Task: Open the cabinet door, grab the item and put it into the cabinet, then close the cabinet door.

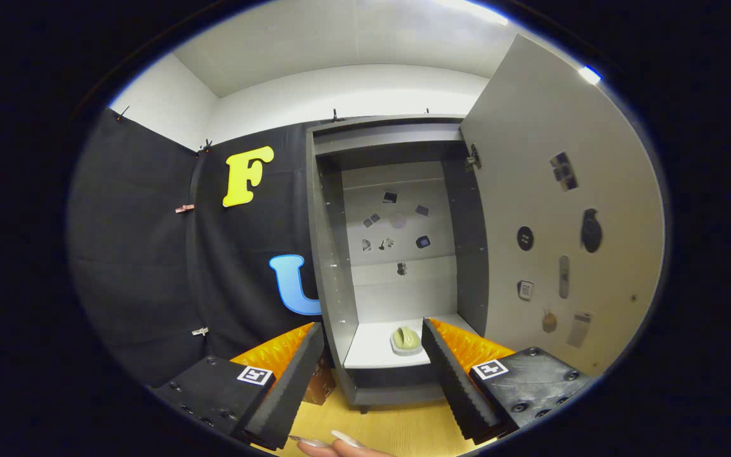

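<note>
A tall grey cabinet (334, 266) stands ahead of me against the black cloth wall, its door (549, 209) swung wide to the right. On its white bottom shelf (372, 352) rests a small pale-green item (406, 339) on a light base. My gripper (372, 362) is open, with nothing between the fingers. The black ridged pads (292, 387) stand wide apart in front of the cabinet's base. The item lies beyond them, seen through the gap.
Small stickers dot the cabinet's back panel (397, 222) and the inside of the door. A wooden floor (397, 425) runs under the cabinet. A brown box (322, 384) sits at the cabinet's left foot. A person's fingertips (340, 444) show below the fingers.
</note>
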Demonstrator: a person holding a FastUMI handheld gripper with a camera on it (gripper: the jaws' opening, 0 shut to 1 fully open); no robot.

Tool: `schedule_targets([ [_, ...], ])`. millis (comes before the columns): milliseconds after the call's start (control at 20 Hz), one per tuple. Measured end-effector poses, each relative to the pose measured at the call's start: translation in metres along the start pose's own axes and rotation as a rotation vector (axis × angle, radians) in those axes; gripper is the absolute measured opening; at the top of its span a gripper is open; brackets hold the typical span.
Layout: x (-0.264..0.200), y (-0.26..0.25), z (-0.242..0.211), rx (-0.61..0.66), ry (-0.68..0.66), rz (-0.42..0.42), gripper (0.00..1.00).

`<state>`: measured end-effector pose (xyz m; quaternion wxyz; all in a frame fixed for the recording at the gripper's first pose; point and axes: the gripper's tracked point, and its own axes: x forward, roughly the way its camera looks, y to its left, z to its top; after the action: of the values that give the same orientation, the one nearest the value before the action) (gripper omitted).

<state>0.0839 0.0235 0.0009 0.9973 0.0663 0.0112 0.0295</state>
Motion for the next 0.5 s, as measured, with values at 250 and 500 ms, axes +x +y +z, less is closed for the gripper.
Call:
schedule_targets([
  [250,-0.071,-0.032,0.004,-0.049,-0.002,-0.060,0.99],
  [500,-0.111,-0.113,0.033,-0.086,-0.062,-0.184,0.98],
])
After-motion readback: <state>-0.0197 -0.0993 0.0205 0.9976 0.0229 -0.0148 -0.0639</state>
